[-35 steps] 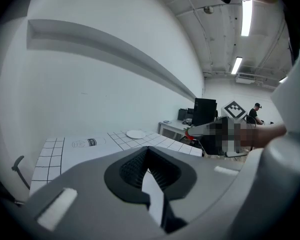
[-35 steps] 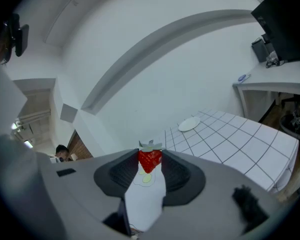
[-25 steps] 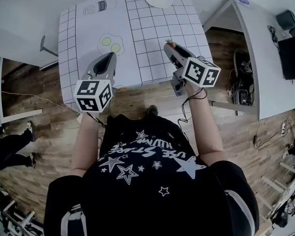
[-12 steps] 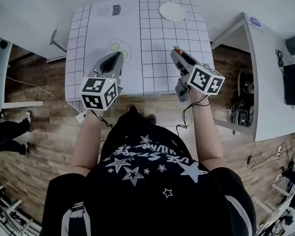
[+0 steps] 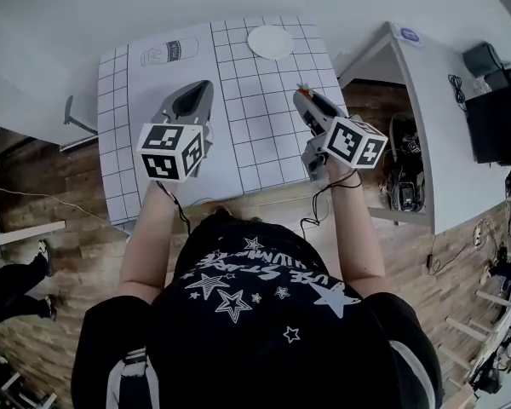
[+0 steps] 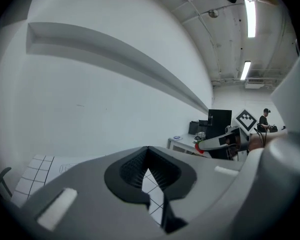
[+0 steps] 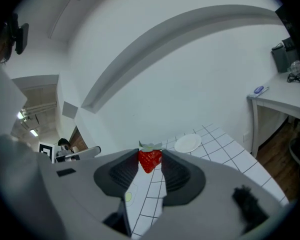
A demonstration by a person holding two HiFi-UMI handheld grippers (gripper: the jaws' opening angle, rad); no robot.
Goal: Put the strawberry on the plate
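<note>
Red strawberry with green leafy cap (image 7: 150,160) held above the worktop, not yet on the round white plate (image 5: 270,42).
Right gripper (image 5: 301,93): fingers clamped on the strawberry at their tips, over the white grid-printed worktop (image 5: 247,135). The plate lies well ahead, near the far edge. Left gripper (image 5: 203,88): fingertips pressed together, nothing between them, over the worktop's left half.
</note>
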